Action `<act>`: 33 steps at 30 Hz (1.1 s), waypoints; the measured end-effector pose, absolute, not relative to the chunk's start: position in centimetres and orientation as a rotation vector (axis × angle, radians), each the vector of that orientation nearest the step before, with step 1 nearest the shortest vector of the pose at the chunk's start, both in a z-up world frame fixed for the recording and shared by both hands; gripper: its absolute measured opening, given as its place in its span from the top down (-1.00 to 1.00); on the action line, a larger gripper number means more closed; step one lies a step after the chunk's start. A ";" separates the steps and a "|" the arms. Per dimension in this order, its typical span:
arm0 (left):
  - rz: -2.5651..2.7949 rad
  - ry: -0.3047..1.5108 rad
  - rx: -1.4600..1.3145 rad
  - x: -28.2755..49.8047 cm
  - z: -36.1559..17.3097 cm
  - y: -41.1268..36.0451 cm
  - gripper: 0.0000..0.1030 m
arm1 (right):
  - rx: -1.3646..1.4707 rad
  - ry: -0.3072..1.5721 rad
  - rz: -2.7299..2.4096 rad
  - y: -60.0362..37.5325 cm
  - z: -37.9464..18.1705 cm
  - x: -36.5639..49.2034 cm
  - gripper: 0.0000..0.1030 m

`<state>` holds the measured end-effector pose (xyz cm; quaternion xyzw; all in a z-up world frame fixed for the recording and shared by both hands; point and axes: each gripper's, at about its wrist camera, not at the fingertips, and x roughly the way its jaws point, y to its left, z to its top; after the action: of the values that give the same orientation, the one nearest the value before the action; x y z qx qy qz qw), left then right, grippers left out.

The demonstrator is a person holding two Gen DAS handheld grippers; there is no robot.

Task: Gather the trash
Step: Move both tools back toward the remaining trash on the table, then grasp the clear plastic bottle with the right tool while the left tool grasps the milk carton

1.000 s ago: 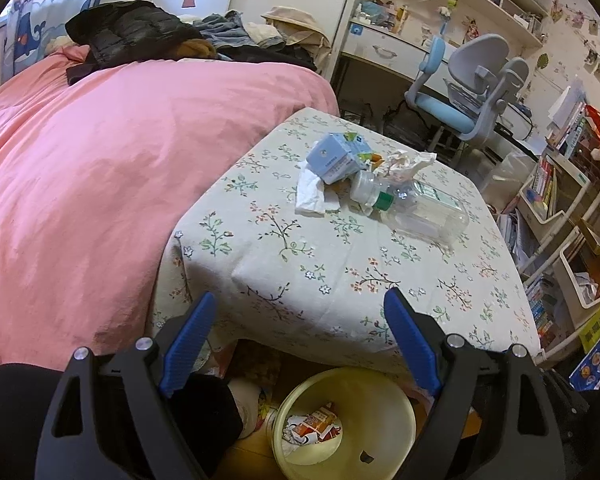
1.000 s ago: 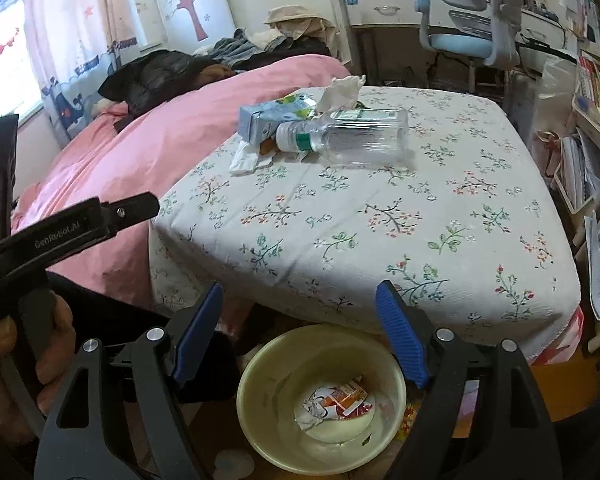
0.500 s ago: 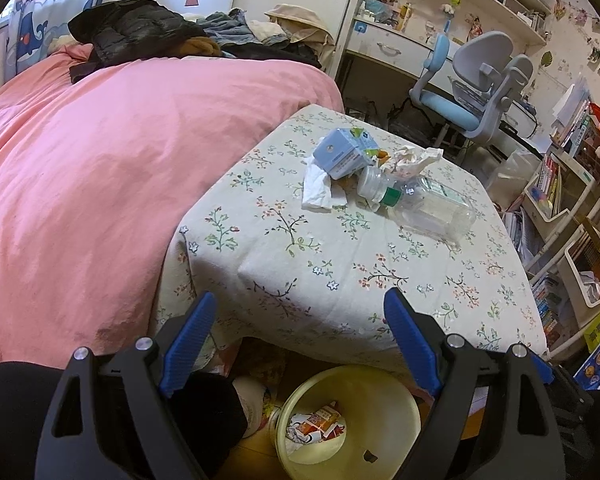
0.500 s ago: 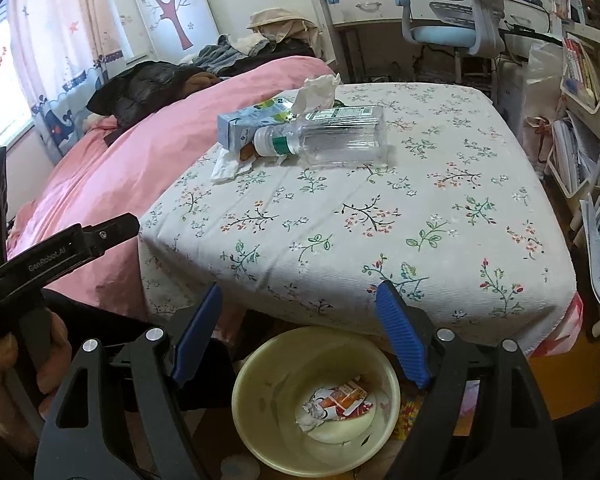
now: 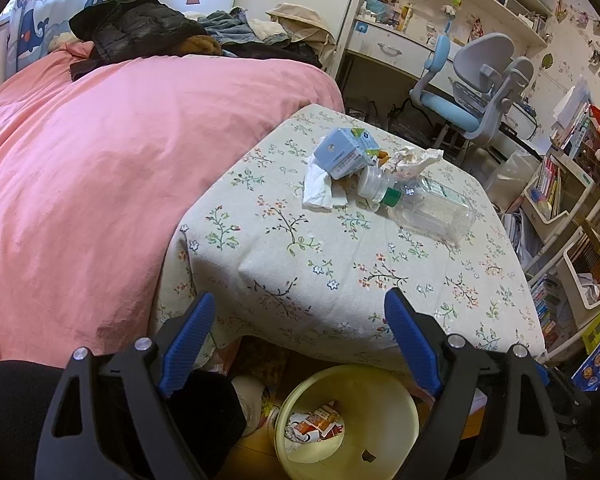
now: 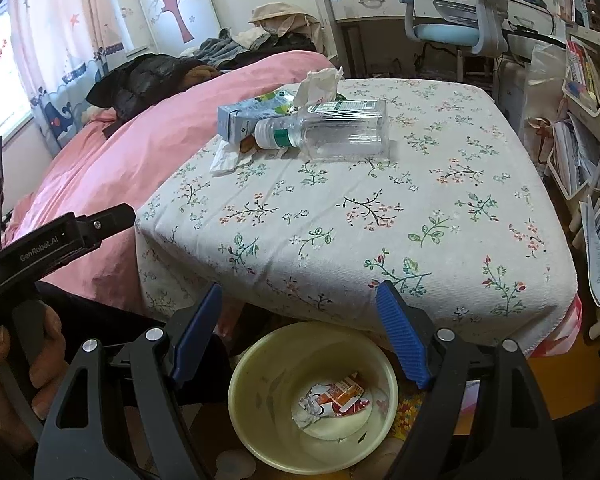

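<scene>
Trash lies at the far side of a low table with a floral cloth [image 5: 340, 280] [image 6: 380, 220]: a clear plastic bottle [image 5: 428, 208] [image 6: 340, 132] on its side, a blue carton [image 5: 344, 152] [image 6: 244, 118], a flat white tissue [image 5: 320, 188] [image 6: 226, 158] and a crumpled one [image 5: 412, 158] [image 6: 318, 82]. A yellow bin [image 5: 396, 412] [image 6: 260, 392] on the floor holds wrappers [image 5: 316, 426] [image 6: 334, 398]. My left gripper [image 5: 300, 304] and right gripper [image 6: 300, 292] hang open and empty over the near table edge, above the bin.
A pink bed [image 5: 100, 180] with dark clothes [image 5: 140, 32] runs along the left. A blue desk chair [image 5: 472, 92] and desk stand behind the table. Shelves of books [image 5: 560, 208] crowd the right. A hand [image 6: 16, 360] holds the left gripper's handle in the right wrist view.
The views have shifted slightly, with the table and trash sitting a little lower and nearer in frame. Both grippers stay open and empty; nothing on the table has moved.
</scene>
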<state>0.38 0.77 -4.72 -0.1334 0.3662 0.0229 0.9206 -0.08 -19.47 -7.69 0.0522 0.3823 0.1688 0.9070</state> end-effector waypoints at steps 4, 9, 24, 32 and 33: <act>0.055 0.742 -0.271 0.3 -4.2 1.0 -0.61 | 0.101 0.798 0.368 -19.3 -7.3 0.5 -0.48; 0.040 0.687 -0.236 1.4 -2.0 1.5 -0.65 | 0.031 0.770 0.378 -19.4 -5.3 2.6 -0.51; -0.038 0.742 -0.033 11.6 -1.6 0.7 -0.67 | -0.424 0.775 0.502 -16.4 -4.9 15.8 -0.61; -0.102 0.754 -0.125 18.0 -1.6 0.8 -0.67 | -0.586 0.797 0.577 -13.5 -6.9 22.2 -0.72; -0.098 0.758 -0.150 18.9 -1.7 1.1 -0.67 | -0.604 0.793 0.583 -13.1 -6.9 22.7 -0.72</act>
<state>18.88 1.05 -1.71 -0.0731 0.3696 -0.0479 0.9251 22.65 -13.11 -6.94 -0.2857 0.3749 0.2756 0.8378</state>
